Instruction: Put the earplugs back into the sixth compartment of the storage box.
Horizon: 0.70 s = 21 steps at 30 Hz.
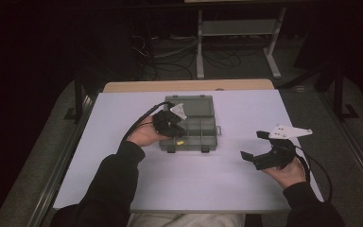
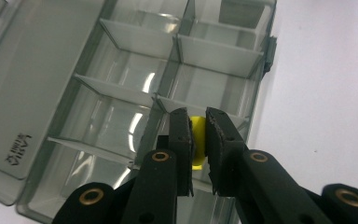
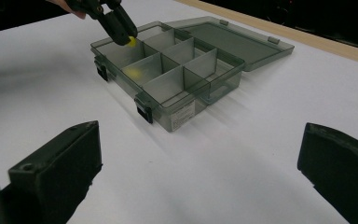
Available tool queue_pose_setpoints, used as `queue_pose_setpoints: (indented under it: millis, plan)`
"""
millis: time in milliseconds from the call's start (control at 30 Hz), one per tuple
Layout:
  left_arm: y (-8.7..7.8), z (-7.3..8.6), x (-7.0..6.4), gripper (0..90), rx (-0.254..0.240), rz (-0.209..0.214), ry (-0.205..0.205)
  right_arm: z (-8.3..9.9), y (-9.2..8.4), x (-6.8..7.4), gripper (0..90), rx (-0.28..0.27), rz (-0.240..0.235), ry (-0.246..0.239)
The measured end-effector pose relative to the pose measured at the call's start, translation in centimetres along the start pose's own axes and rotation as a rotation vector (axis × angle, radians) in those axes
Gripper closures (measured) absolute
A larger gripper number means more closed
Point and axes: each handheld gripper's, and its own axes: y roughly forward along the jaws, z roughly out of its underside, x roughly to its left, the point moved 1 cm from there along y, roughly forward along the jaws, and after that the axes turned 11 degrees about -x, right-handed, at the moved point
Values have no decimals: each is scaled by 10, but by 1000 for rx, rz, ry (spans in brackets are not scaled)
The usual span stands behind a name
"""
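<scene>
While the left gripper [image 2: 197, 135] pinches a yellow piece [image 2: 196, 140] over the compartment box [image 1: 203, 142], the right gripper [image 1: 256, 144] gapes above the white table [image 1: 217, 184].

Bare table [image 1: 208, 179] around the box [image 1: 203, 130] (upright dividers [image 3: 168, 65] crowd inside).

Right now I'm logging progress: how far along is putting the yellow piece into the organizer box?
Done: box lies open, lid flat. In hand: left gripper is shut on the yellow piece, over a near corner compartment. Left: release it there. Right gripper waits open, apart from the box.
</scene>
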Motion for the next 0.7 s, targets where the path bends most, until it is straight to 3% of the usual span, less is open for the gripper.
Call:
queue_pose_setpoints:
  millis: [700]
  plan:
    - [27, 18, 5, 806, 39, 6, -47, 0, 0, 0, 0, 2, -5, 1]
